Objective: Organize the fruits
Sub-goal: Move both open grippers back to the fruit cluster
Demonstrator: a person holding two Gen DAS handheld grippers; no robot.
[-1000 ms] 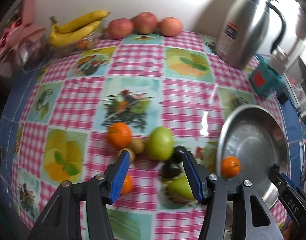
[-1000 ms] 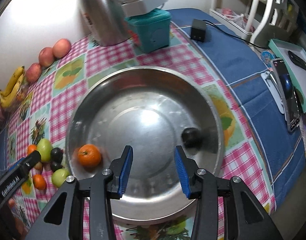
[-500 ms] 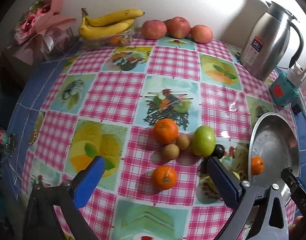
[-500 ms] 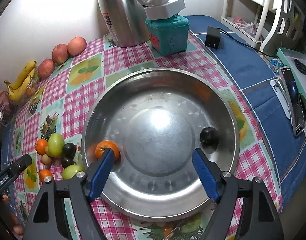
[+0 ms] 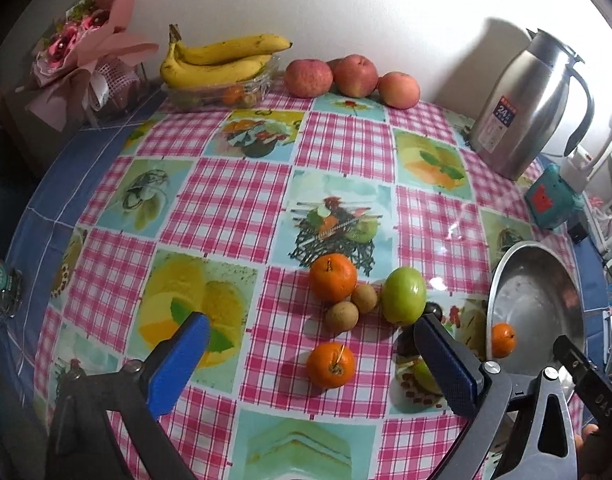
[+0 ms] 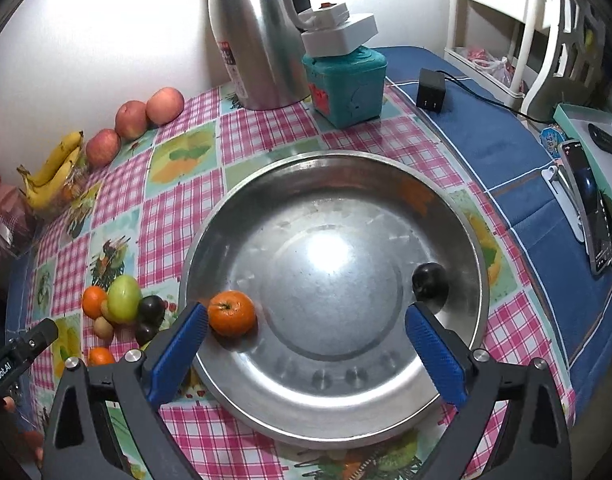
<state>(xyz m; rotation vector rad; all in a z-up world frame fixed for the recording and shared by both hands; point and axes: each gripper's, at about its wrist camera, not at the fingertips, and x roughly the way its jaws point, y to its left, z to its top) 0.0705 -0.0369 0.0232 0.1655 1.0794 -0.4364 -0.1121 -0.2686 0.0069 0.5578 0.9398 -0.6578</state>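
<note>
My left gripper (image 5: 310, 322) is open wide above the checked cloth, empty. Just beyond its fingers lies a cluster of fruit: an orange (image 5: 332, 277), a green apple (image 5: 404, 295), two small brown fruits (image 5: 342, 316), a second orange (image 5: 331, 364) and a dark plum (image 5: 434, 310). A green pear (image 5: 424, 374) is partly hidden behind the right finger. My right gripper (image 6: 306, 312) hangs over the steel bowl (image 6: 330, 420), its jaws opening with nothing gripped. In the bowl rest an orange (image 6: 231, 313) at the left and a dark plum (image 6: 429, 280) at the right.
Along the wall stand bananas (image 5: 222, 60) on a clear tray, three red apples (image 5: 352, 76) and a steel jug (image 5: 526, 100). A teal box (image 6: 346, 84), a charger (image 6: 430, 90) and a phone (image 6: 590, 208) lie right of the bowl. A bouquet (image 5: 78, 52) is far left.
Both grippers' jaws have spread from narrow to wide. The left gripper has drawn back and leftward from the fruit cluster. The right gripper has barely moved over the bowl.
</note>
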